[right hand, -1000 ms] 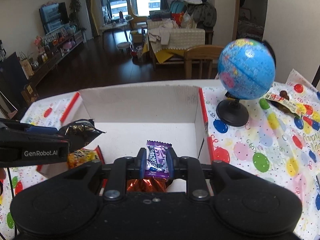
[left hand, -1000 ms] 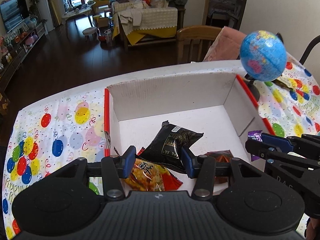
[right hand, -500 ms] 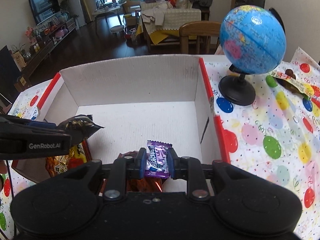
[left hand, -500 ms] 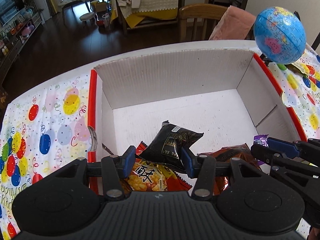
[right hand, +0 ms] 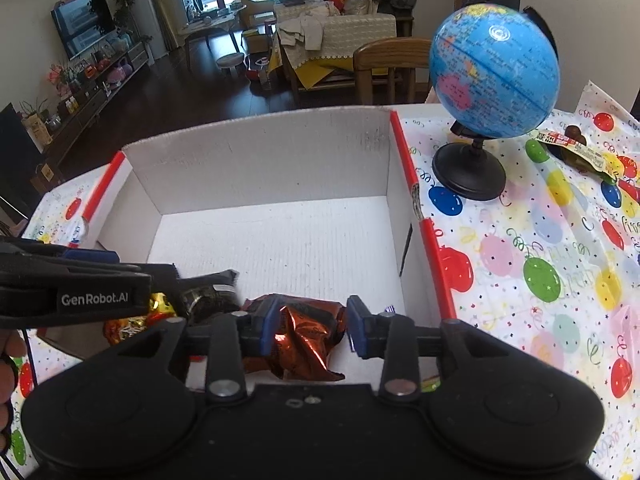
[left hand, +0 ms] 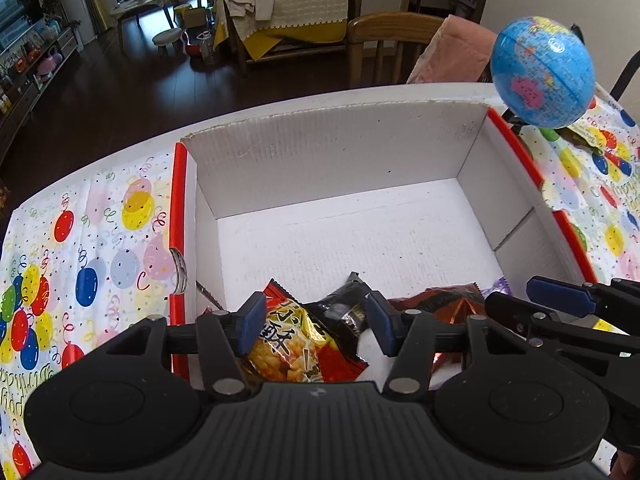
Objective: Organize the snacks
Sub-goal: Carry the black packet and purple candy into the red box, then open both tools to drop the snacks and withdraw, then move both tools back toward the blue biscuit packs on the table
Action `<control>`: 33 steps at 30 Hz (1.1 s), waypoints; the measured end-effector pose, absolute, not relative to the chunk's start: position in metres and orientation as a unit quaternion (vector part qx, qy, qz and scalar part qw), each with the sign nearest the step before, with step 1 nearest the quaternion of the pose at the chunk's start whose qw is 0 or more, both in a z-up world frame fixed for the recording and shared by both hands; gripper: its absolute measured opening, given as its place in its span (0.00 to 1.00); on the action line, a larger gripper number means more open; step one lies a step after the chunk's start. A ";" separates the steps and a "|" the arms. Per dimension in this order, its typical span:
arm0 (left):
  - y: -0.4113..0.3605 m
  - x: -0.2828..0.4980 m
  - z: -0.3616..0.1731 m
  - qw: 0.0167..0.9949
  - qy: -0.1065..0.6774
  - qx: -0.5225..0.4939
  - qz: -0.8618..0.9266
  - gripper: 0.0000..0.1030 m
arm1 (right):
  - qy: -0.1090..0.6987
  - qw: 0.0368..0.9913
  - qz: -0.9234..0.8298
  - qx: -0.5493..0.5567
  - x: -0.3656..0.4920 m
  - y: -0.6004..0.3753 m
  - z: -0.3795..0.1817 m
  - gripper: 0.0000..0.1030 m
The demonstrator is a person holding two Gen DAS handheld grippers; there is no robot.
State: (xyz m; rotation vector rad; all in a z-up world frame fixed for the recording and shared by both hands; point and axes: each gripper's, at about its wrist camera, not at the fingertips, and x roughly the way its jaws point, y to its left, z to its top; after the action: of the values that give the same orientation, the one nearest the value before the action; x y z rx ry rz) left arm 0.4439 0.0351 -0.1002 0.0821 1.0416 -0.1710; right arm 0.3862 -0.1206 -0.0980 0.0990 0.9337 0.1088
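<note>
Both grippers are hanging spread wide over the near end of the white box (left hand: 332, 168), gripping nothing: left gripper (left hand: 316, 322), right gripper (right hand: 310, 326). 3 snacks are sitting inside: orange bag (left hand: 288, 344), black pack (left hand: 340, 306), copper wrapper (right hand: 304, 332).

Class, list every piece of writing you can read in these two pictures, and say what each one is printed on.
"GenRobot.AI": side of the left hand-held gripper.
"酥": large character on the orange snack bag; the characters above it are partly hidden.
Globe: map labels too small to read.
Tablecloth: cursive lettering cut off, unreadable.
Wrapper beside the globe: blurred.
</note>
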 end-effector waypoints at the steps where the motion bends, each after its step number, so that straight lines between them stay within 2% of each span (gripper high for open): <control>1: 0.036 0.442 -0.097 0.864 0.495 0.038 -0.081 0.54 | 0.448 0.891 0.054 0.049 0.384 -0.121 -0.095 0.38; 9: 0.038 0.418 -0.074 0.873 0.481 0.032 -0.077 0.56 | 0.423 0.903 0.065 0.047 0.360 -0.122 -0.071 0.60; 14: 0.039 0.398 -0.059 0.879 0.470 0.028 -0.072 0.62 | 0.409 0.909 0.070 0.049 0.343 -0.126 -0.057 0.63; 18: 0.037 0.381 -0.046 0.885 0.460 0.023 -0.070 0.62 | 0.396 0.914 0.077 0.050 0.327 -0.130 -0.045 0.75; 21: 0.037 0.365 -0.036 0.890 0.452 0.020 -0.067 0.67 | 0.390 0.916 0.080 0.054 0.314 -0.133 -0.037 0.82; 33: 0.031 0.298 0.001 0.904 0.421 0.014 -0.072 0.71 | 0.364 0.924 0.102 0.061 0.258 -0.144 -0.009 0.90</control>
State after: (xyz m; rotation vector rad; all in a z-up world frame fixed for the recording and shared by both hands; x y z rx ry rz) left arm 0.2980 0.0306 0.0015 0.0296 0.8707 -0.1481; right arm 0.2576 -0.1437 -0.0087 0.1248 0.7475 0.2100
